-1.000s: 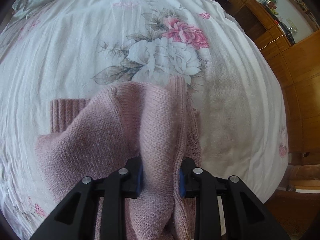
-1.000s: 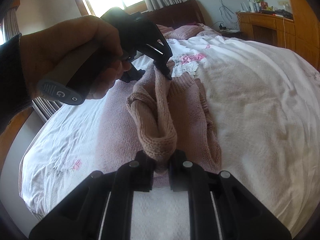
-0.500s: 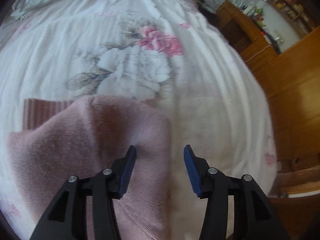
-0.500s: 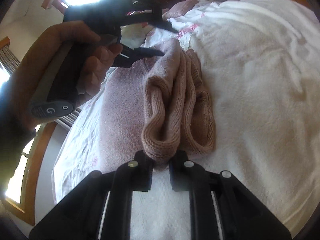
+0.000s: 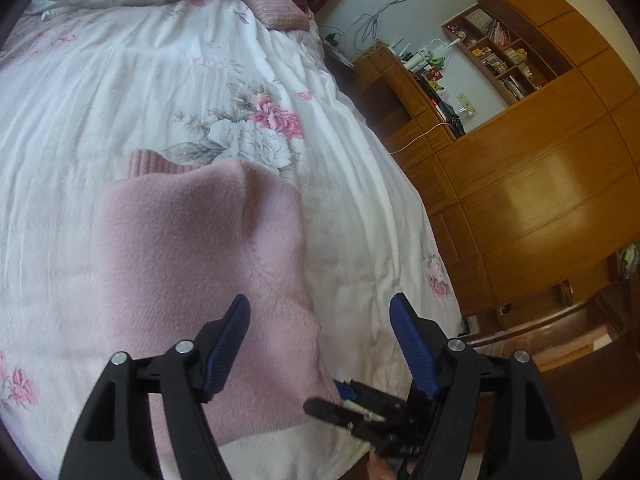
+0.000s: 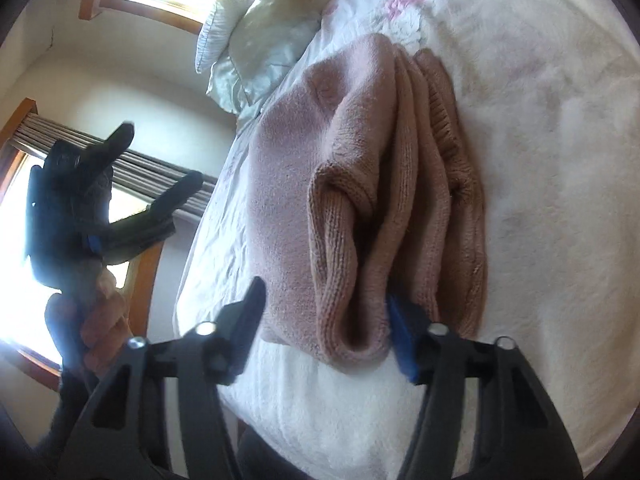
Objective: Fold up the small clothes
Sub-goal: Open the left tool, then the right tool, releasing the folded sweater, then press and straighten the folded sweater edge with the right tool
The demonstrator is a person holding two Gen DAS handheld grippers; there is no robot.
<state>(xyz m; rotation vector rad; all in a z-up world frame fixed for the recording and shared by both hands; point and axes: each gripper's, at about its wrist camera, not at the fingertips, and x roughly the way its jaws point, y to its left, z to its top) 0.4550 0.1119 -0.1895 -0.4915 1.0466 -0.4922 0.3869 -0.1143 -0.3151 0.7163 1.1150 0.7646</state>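
Sweater (image 6: 360, 184) lies folded on the bed (image 5: 120, 92), its underside hidden; left tool (image 5: 320, 344) and right tool (image 6: 326, 320) gape wide, empty.

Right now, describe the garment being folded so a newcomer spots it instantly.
Start at the white floral bedspread covering the bed. Near its edge by the wooden wardrobe lies a pink knit sweater, folded. It is the only plain pink, ribbed-cuffed piece there; the pillows sit further up.

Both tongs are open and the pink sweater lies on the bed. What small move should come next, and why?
Probably lower the right tongs and press flat the bunched ridges of the sweater. The folded edge stands up in loose rolls on the bed, and the left tongs are open and off the cloth.
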